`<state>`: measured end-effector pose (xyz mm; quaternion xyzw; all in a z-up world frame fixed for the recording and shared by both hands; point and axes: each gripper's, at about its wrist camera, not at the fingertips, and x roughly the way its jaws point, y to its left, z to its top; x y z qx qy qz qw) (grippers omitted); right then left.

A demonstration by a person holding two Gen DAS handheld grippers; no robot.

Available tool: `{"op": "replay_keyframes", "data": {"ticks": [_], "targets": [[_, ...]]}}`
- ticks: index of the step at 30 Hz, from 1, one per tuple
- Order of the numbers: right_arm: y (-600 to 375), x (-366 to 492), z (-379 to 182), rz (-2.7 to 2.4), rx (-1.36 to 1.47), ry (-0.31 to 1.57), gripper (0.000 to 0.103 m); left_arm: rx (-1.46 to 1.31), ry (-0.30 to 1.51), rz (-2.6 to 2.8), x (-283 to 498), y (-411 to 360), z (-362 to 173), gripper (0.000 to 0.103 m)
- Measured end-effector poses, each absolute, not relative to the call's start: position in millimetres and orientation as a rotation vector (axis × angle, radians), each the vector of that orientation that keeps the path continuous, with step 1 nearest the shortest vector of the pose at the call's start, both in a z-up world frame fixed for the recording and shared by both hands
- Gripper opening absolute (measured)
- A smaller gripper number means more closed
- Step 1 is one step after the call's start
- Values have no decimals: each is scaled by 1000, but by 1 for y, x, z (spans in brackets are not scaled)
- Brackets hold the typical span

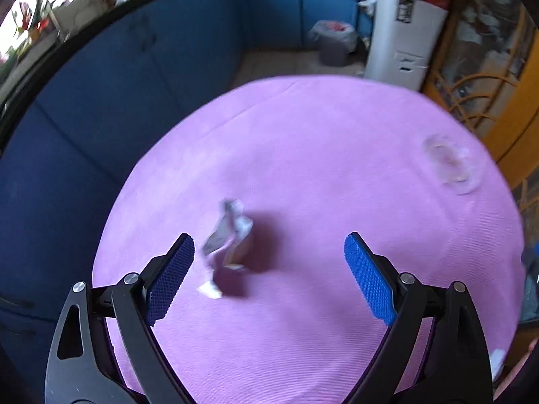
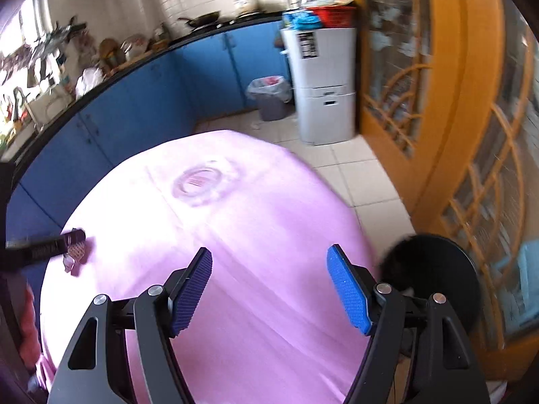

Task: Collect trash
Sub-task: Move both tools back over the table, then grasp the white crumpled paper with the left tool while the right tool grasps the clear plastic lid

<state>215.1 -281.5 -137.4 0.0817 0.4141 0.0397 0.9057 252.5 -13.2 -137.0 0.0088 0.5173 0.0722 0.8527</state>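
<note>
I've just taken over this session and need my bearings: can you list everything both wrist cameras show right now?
crumpled wrapper: one, white and silver, on the table near the left gripper's left finger
clear plastic piece: one, transparent, round, flat on the far part of the table; blurred
table: one, round, pink cloth
trash bin: one, grey with a clear liner, on the floor against the cabinets
cabinets: a run, blue, under a dark counter with cookware
white appliance: one, right of the bin, clutter on top
wooden door: orange, glass panes, on the right
black disc: one, off the table's right edge; cannot identify it
left gripper: blue pads, open
right gripper: blue pads, open, nothing between the fingers
</note>
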Motion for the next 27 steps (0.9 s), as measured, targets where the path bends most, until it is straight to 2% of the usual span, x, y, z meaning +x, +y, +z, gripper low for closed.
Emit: {"op": "replay_keyframes", "data": {"ticks": [3, 5, 7, 9, 12, 14, 16, 21, 24, 27], "targets": [[-256, 244, -142, 116, 142, 879, 69, 7, 1090, 161, 252, 3, -147, 89], [-243, 259, -146, 128, 124, 895, 69, -1, 1106, 166, 255, 11, -153, 84], [-231, 270, -151, 136, 103, 915, 69, -24, 1144, 168, 261, 23, -163, 64], [-220, 281, -155, 141, 86, 931, 69, -64, 1162, 144, 263, 31, -168, 62], [-207, 295, -159, 158, 70, 950, 70, -54, 1137, 135, 262, 34, -164, 39], [-200, 301, -160, 165, 58, 950, 76, -81, 1138, 135, 265, 38, -163, 37], [-194, 310, -162, 164, 46, 949, 77, -98, 1135, 135, 271, 42, -161, 29], [-192, 327, -161, 112, 36, 934, 78, -130, 1102, 140, 286, 43, -152, 27], [-197, 337, -159, 99, 72, 934, 89, -145, 1083, 135, 301, 39, -149, 27], [-199, 347, -162, 111, 85, 961, 89, -152, 1067, 133, 310, 32, -145, 27]]}}
